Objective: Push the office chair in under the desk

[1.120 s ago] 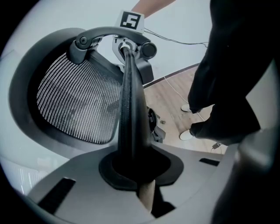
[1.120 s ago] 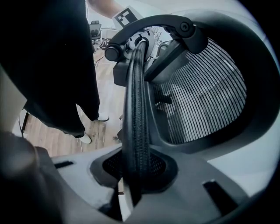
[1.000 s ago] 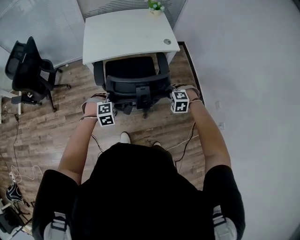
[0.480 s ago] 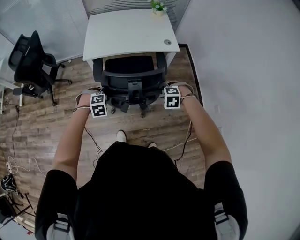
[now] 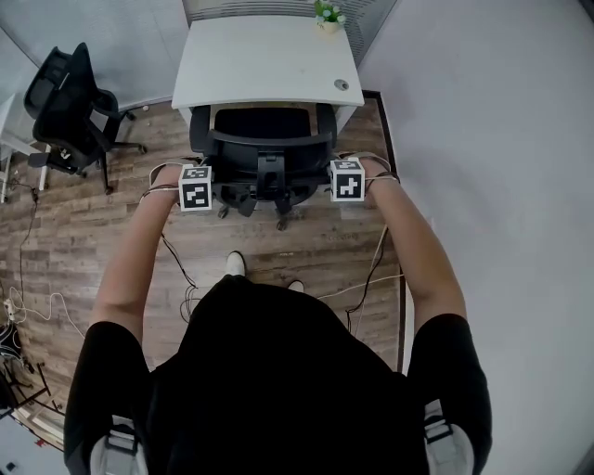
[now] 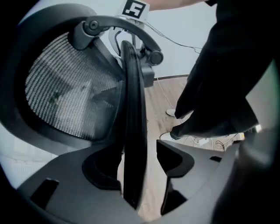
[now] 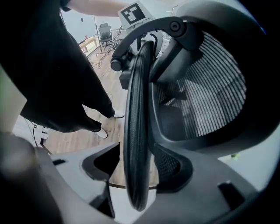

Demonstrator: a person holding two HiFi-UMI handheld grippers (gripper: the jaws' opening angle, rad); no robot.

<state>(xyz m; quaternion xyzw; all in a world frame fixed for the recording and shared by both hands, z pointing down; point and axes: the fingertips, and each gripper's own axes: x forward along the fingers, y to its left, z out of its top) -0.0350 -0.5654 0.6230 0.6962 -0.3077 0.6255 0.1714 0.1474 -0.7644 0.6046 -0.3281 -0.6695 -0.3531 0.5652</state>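
The black mesh office chair (image 5: 264, 139) stands with its seat partly under the white desk (image 5: 264, 60), backrest toward me. My left gripper (image 5: 195, 188) is at the backrest's left edge and my right gripper (image 5: 347, 180) at its right edge. In the left gripper view the backrest rim (image 6: 131, 131) stands between the jaws of the left gripper (image 6: 138, 164), which are opening, with floor showing on both sides of it. In the right gripper view the rim (image 7: 138, 144) stands between the opening jaws of the right gripper (image 7: 138, 168), with a gap on its left side.
A second black office chair (image 5: 65, 102) stands at the left by the glass partition. A small potted plant (image 5: 328, 14) sits at the desk's far edge. A grey wall (image 5: 483, 139) runs close along the right. Cables (image 5: 37, 306) lie on the wooden floor.
The chair has rolled forward, further under the desk, and both grippers have moved forward with it at the backrest's two sides.
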